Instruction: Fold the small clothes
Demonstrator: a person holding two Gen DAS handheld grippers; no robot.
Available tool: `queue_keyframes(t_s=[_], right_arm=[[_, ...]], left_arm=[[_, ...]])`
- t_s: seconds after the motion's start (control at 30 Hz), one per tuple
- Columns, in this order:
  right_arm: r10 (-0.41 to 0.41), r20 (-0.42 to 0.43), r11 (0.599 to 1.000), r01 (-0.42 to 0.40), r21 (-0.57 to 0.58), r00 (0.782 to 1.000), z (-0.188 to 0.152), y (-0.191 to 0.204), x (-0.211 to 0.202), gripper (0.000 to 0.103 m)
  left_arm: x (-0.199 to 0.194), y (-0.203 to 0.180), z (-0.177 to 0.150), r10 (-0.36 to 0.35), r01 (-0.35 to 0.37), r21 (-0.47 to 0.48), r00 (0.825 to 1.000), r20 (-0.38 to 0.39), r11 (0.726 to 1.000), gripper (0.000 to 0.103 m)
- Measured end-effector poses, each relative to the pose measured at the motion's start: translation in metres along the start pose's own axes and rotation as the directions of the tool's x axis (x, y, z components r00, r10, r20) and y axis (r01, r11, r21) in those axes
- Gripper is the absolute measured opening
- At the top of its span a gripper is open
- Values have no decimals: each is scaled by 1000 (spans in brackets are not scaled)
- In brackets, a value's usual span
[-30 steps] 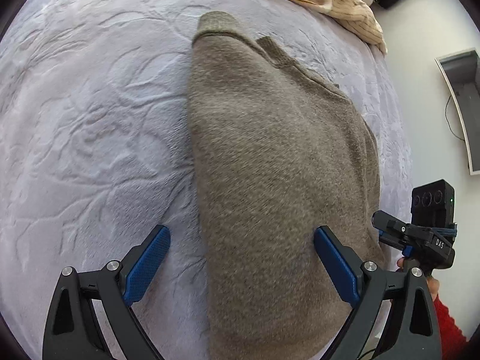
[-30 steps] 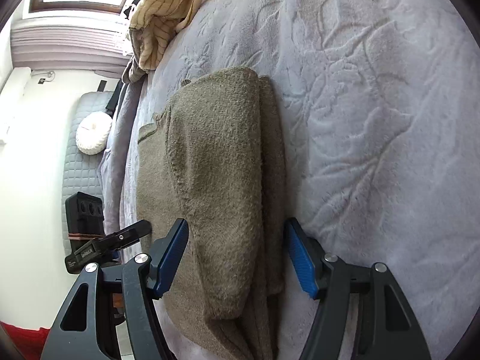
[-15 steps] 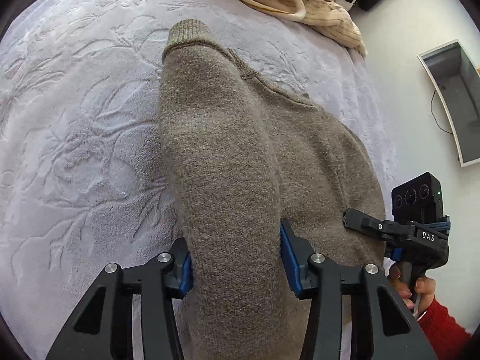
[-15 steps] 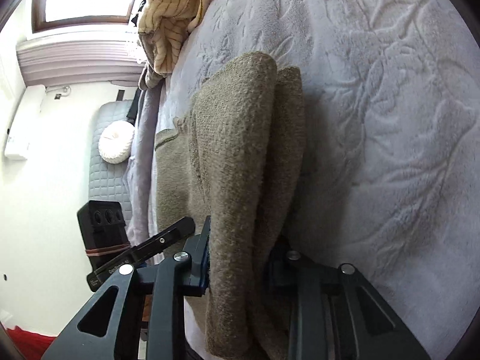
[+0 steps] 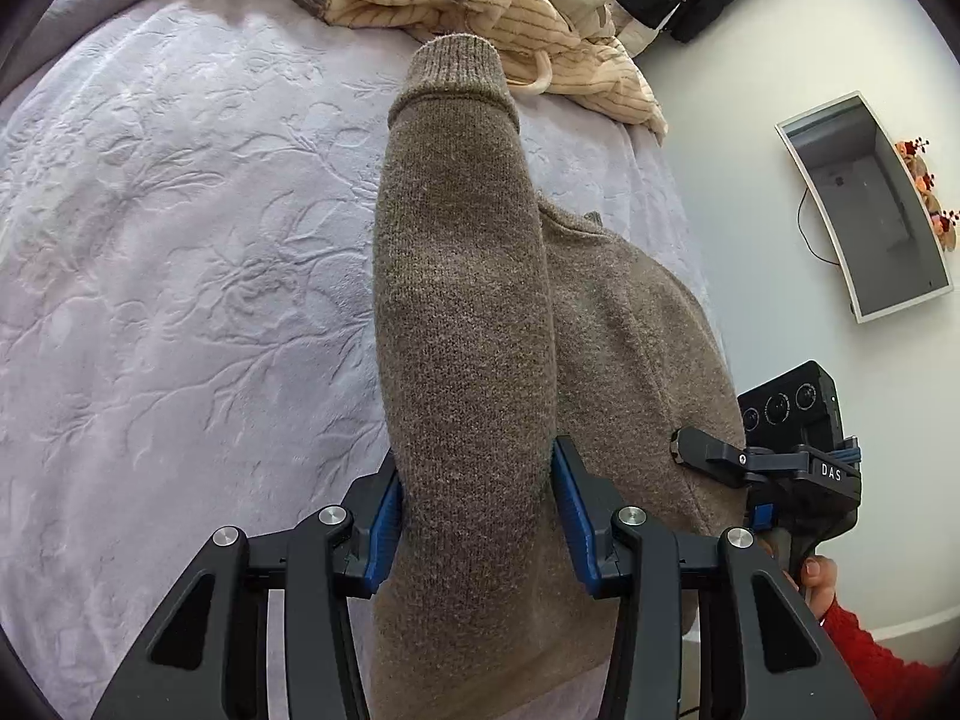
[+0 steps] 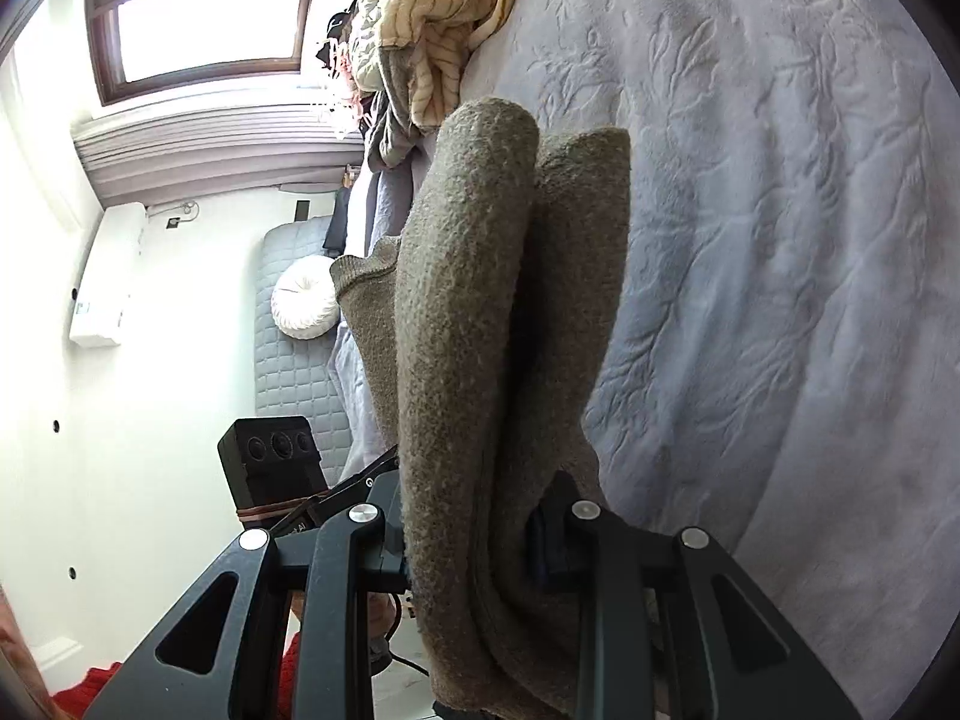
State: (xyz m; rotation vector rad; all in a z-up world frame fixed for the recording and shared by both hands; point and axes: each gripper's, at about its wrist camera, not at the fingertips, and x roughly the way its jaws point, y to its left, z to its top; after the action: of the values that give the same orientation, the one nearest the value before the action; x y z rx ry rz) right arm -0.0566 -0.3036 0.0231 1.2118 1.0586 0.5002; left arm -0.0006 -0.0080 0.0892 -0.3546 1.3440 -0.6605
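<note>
Left gripper [image 5: 474,516], bottom center of left wrist view, is clamping one brown sweater [image 5: 462,312], whose bunched fold is rising toward upper center over the lavender bedspread [image 5: 180,276]; jaws just closed w/ knit between them. Cream striped garment [image 5: 480,6] is lying at top.

Right gripper [image 6: 474,546], bottom center of right wrist view, is pinching the sweater's stacked layers.

Risk: thick knit slipping out, fold collapsing. Count: 2 grippers, 1 sweater.
</note>
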Motion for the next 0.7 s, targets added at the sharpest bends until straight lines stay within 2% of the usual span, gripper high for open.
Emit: queue_keyframes(t_s=[0.23, 0.4, 0.53, 0.6, 0.7], right_arm=[[35, -37, 998, -33, 61, 999, -71, 15, 31, 29], [8, -93, 996, -1, 84, 996, -111, 7, 69, 29], [-118, -152, 992, 122, 22, 981, -116, 5, 106, 29], [-214, -167, 977, 215, -14, 962, -115, 2, 116, 29], [-356, -126, 935, 353, -47, 926, -109, 4, 109, 32]], left_arm=[[-59, 26, -48, 43, -43, -15, 999, -16, 999, 47], [-74, 58, -95, 125, -128, -55, 991, -56, 990, 47], [-66, 85, -129, 202, -209, -93, 976, -82, 973, 47], [-64, 100, -140, 255, -263, -103, 963, -83, 959, 47], [-70, 112, -145, 335, -339, -114, 940, -60, 934, 47]])
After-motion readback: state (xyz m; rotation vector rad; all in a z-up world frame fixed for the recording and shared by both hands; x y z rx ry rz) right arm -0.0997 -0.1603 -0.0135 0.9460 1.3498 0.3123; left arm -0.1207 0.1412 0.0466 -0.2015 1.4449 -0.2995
